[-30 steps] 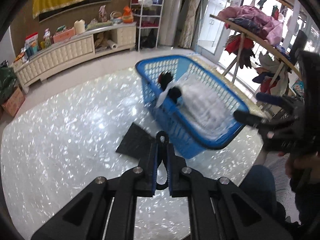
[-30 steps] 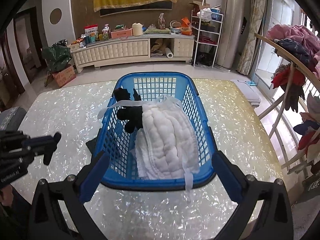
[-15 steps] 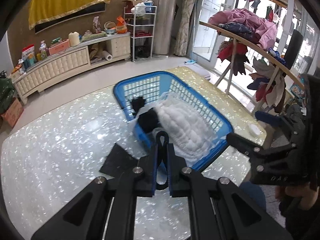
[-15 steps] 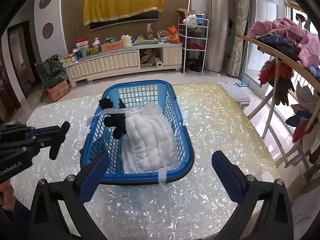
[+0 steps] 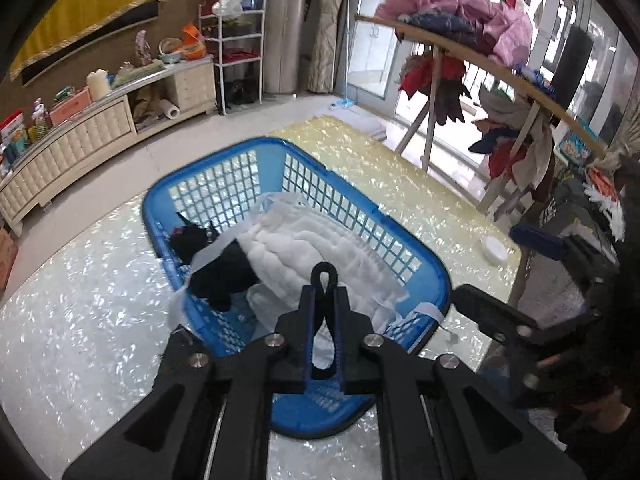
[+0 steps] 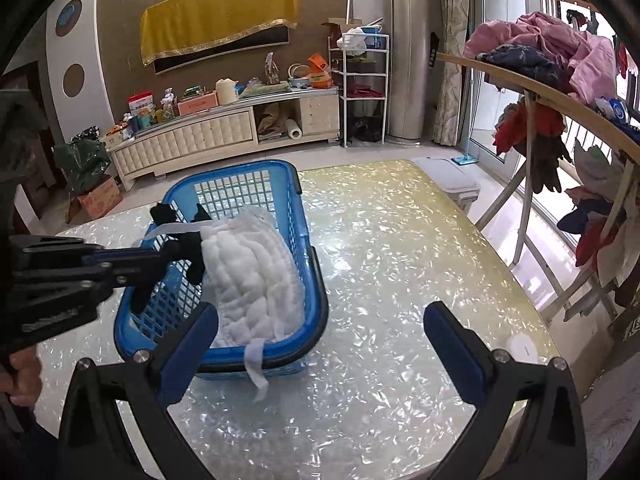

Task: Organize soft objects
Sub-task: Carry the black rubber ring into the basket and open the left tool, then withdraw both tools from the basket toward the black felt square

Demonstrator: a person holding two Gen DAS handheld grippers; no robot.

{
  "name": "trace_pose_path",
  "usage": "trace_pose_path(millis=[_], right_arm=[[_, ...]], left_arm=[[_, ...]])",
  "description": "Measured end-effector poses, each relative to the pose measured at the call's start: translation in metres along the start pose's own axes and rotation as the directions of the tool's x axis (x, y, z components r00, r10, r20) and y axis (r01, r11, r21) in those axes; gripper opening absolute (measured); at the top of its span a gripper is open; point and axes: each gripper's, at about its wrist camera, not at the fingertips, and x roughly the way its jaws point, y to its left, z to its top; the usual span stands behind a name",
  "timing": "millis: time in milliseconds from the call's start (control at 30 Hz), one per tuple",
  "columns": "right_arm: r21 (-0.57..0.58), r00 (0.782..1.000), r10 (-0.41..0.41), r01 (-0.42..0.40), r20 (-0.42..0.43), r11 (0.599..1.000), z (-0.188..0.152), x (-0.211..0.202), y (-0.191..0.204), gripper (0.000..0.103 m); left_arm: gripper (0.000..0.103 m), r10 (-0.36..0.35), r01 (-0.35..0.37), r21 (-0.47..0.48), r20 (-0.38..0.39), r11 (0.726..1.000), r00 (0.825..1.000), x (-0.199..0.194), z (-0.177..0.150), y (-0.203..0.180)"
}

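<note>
Black cloth loop: pinched between the closed fingers of the left gripper, its rounded end poking up past the fingertips. It hangs above the near end of the blue basket, not resting on anything that can be made out. Whether more of the item trails below the fingers is hidden by the gripper body.

Blue basket: lattice-walled plastic, standing on the pearly, shell-patterned surface. Inside, a white quilted cloth fills most of the floor and lies lengthwise. A white strap from it drapes over the near rim and down onto the surface. A black soft item lies at the left-hand side of the basket, touching the white cloth, with another white strap crossing over it.

Left gripper, seen from the right wrist view: reaches in from the left over the basket's left wall, held by a hand at the frame edge.

Right gripper: fingers spread wide, nothing between them, held over bare surface just right of the basket's near end.

Small white round disc lies near the surface's right edge, well apart from the basket.

Beyond: a clothes rack heaped with garments on the right, a long cream cabinet cluttered on top, against the far wall.
</note>
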Motion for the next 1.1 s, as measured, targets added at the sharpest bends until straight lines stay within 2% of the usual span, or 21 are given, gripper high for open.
trace_pose_path(millis=[167,467,633,800,900,1100], right_arm=[[0.011,1.000,-0.007,0.007,-0.011,1.000,-0.003,0.005,-0.007,0.103],[0.026,1.000,-0.009,0.010,-0.026,1.000,-0.006,0.012,-0.014,0.103],[0.043,1.000,0.009,-0.008,-0.009,0.999,-0.008,0.010,-0.016,0.103],[0.047,1.000,0.019,-0.019,-0.014,0.999,-0.008,0.013,-0.021,0.103],[0.049,1.000,0.023,-0.022,-0.013,0.999,-0.010,0.011,-0.020,0.103],[0.051,1.000,0.012,-0.012,-0.009,0.999,-0.009,0.005,-0.018,0.103]], left_arm=[[0.007,-0.012,0.012,0.012,-0.025,1.000,1.000,0.021,0.007,-0.003],[0.009,0.027,-0.021,0.063,-0.102,0.998,0.994,0.057,0.013,-0.010],[0.033,0.043,-0.035,0.073,-0.124,0.997,0.991,0.065,0.010,-0.012],[0.080,0.050,-0.043,0.052,-0.130,0.998,0.990,0.069,0.009,-0.008],[0.092,0.045,-0.039,0.052,-0.120,0.998,0.992,0.063,0.010,-0.009],[0.102,0.096,-0.089,0.066,-0.112,0.994,0.989,0.055,0.009,-0.007]])
